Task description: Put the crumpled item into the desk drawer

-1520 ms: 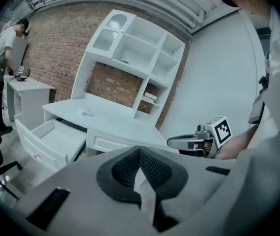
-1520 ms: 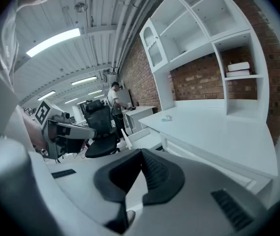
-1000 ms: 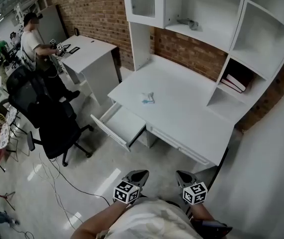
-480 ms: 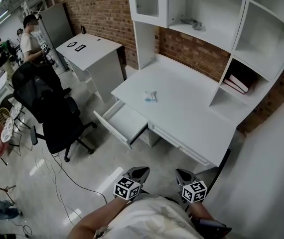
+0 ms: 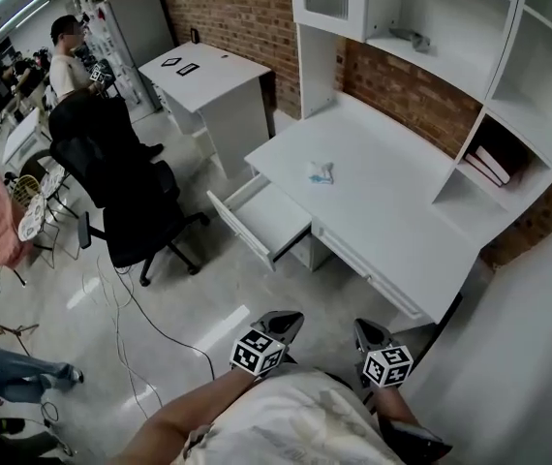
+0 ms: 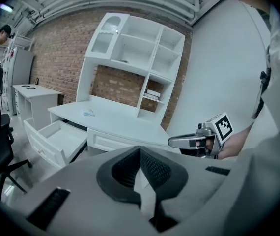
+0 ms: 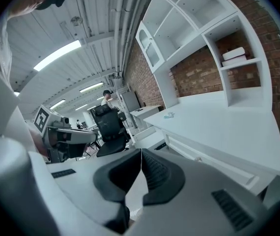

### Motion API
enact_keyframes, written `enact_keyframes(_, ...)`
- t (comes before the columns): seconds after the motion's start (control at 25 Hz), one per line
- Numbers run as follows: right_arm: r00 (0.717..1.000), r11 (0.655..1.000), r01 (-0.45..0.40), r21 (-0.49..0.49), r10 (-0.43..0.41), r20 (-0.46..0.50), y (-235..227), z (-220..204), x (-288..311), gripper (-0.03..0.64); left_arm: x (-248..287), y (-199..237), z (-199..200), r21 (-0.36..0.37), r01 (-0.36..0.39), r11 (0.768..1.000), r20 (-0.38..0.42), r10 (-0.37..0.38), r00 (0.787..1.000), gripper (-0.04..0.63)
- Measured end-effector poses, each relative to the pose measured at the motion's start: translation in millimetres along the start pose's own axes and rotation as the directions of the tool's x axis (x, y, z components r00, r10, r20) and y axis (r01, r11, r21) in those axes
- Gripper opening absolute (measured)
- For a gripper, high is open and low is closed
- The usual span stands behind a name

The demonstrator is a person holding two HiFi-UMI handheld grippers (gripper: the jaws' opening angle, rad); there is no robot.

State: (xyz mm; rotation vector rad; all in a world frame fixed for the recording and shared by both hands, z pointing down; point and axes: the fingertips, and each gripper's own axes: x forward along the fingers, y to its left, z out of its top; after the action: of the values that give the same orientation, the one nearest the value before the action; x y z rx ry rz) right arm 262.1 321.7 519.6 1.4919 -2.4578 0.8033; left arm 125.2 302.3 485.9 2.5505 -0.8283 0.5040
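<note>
A small crumpled white-and-blue item (image 5: 321, 172) lies on the white desk (image 5: 392, 211), near its left part; it also shows small as the crumpled item (image 6: 88, 113) and the crumpled item (image 7: 168, 115). The desk drawer (image 5: 261, 223) stands pulled out at the desk's left end, and nothing shows inside it; the drawer (image 6: 56, 139) is open in the left gripper view too. My left gripper (image 5: 283, 325) and right gripper (image 5: 371, 334) are held close to my body, well short of the desk. Both are shut with nothing between their jaws.
A black office chair (image 5: 126, 197) stands on the floor left of the drawer, with cables (image 5: 126, 327) trailing near it. A second white desk (image 5: 213, 76) and a person (image 5: 68, 61) are at the back left. Shelves (image 5: 479, 66) with books (image 5: 494, 163) rise over the desk.
The head view has shifted: desk, drawer and chair now sit further right and slightly higher in the picture. Both grippers stay shut near my body.
</note>
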Motion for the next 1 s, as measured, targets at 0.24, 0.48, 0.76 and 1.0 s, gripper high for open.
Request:
enact_keyframes(0.24, 0.999, 0.999, -0.035, 0.006, 0.035, -0.012, 12, -3, 23, 0.023, -17, 23, -13, -0.046, -0.058, 0.997, -0.003, 0.058, 0.998, 0.020)
enact_keyframes(0.48, 0.999, 0.999, -0.036, 0.004, 0.036, -0.030, 9, 3, 42, 0.023, 0, 38, -10, -0.056, -0.039, 0.998, -0.009, 0.039, 0.999, 0.020)
enact_keyframes(0.76, 0.999, 1.000, 0.022, 0.009, -0.021, -0.033, -13, 22, 52, 0.023, 35, 58, 23, -0.043, 0.016, 0.999, 0.014, -0.015, 1.000, 0.020)
enact_keyframes(1.0, 0.998, 0.998, 0.066, 0.017, -0.066, -0.016, -31, 47, 70, 0.023, 59, 75, 43, -0.020, 0.070, 0.997, -0.002, -0.070, 0.998, 0.020)
